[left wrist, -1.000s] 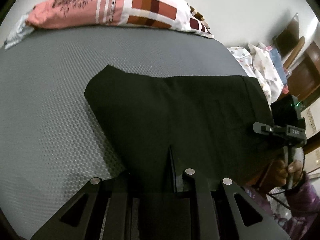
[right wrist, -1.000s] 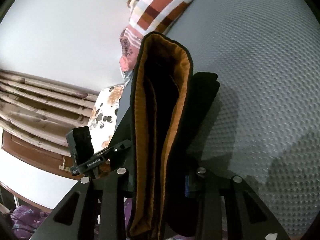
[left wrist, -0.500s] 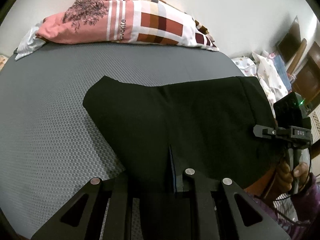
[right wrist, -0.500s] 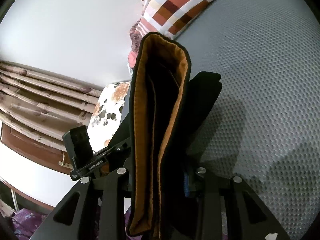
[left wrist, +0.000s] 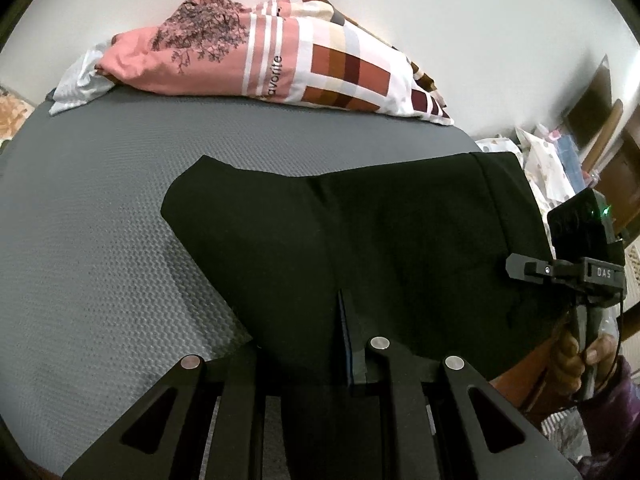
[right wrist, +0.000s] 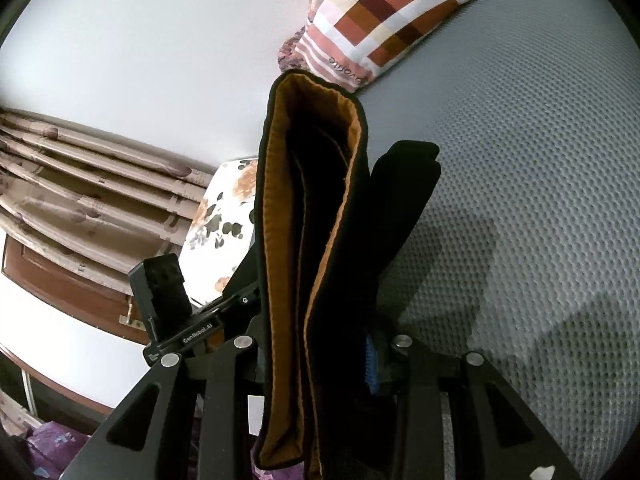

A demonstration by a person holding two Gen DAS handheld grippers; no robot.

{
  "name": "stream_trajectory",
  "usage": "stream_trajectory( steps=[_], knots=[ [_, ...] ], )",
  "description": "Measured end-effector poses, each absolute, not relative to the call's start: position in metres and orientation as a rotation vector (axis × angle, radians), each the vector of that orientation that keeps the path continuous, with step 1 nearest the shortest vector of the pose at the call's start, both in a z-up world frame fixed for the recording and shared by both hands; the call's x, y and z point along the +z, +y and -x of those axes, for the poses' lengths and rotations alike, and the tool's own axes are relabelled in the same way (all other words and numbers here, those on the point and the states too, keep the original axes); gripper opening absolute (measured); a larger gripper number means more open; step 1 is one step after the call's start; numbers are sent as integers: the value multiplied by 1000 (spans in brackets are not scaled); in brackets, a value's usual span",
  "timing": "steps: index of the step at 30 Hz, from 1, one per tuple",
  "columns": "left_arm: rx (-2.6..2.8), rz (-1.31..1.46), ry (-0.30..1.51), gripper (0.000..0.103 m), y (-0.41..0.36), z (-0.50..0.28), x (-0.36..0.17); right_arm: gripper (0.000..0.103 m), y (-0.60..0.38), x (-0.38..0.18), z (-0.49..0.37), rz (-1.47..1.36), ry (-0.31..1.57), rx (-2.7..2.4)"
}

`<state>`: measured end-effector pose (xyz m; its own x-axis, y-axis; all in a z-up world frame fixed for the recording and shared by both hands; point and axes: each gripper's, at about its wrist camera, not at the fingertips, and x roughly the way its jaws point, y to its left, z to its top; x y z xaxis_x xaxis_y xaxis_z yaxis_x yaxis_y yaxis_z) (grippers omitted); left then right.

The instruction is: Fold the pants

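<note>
The black pants hang stretched above the grey textured mattress, lifted clear of it along their near edge, with one rounded corner drooping toward the mattress on the left. From the right wrist view the pants show edge-on as a thick folded stack, its orange-brown lining facing out between black layers. The left gripper is clamped tight on the pants' near edge, cloth filling the space between its fingers. The right gripper is closed on the bunched stack, which stands upright between its jaws. A hand grasps the right gripper's handle beside the pants' right edge.

Beyond the pants the mattress lies bare as far as a pink and checked pillow at its far edge against the white wall. Past the mattress's right edge sits a heap of spotted cloth.
</note>
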<state>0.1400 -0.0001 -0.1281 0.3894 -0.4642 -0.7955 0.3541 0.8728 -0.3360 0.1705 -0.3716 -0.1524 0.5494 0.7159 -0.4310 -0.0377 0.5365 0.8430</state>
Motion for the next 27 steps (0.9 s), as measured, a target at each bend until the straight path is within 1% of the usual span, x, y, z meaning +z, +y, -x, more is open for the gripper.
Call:
stream_trajectory(
  steps=[27],
  knots=[
    [-448,128,1000,15,33,-195,-120,31,-354,-147,-208,-885,878,576]
  ],
)
